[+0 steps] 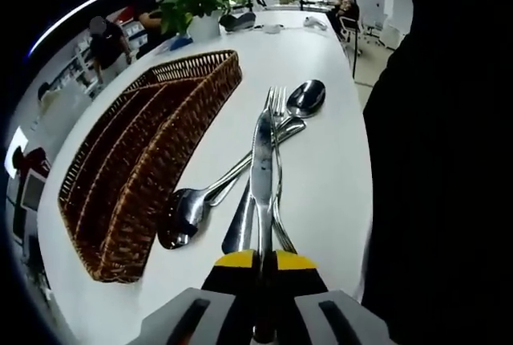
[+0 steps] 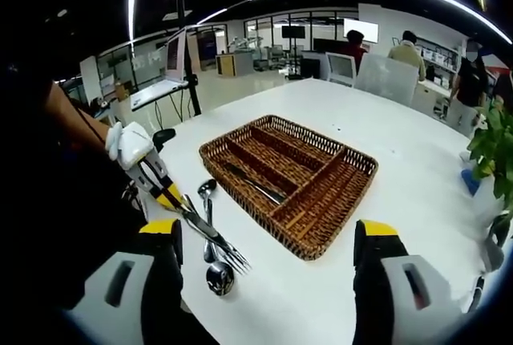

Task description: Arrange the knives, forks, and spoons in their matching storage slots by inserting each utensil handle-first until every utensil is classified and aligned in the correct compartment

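My left gripper (image 1: 258, 258) is shut on the handle of a knife (image 1: 262, 160) whose blade points away across the white table. The knife lies over a fork (image 1: 276, 104) and among two spoons (image 1: 307, 98) (image 1: 181, 215). In the right gripper view a white-gloved hand (image 2: 128, 143) holds the left gripper (image 2: 175, 200) on the knife (image 2: 204, 229), by the fork tines (image 2: 236, 263) and a spoon (image 2: 218, 277). The wicker cutlery basket (image 2: 337, 217) stands beyond, with one knife (image 2: 252, 183) lying in a slot. My right gripper (image 2: 268, 233) hangs open above the table, holding nothing.
The basket (image 1: 160, 192) lies left of the utensil pile in the left gripper view. A potted plant (image 1: 196, 4) stands at the table's far end, also seen at the right edge as the plant (image 2: 493, 152). People and desks are in the background. A dark-clothed body is close on the right.
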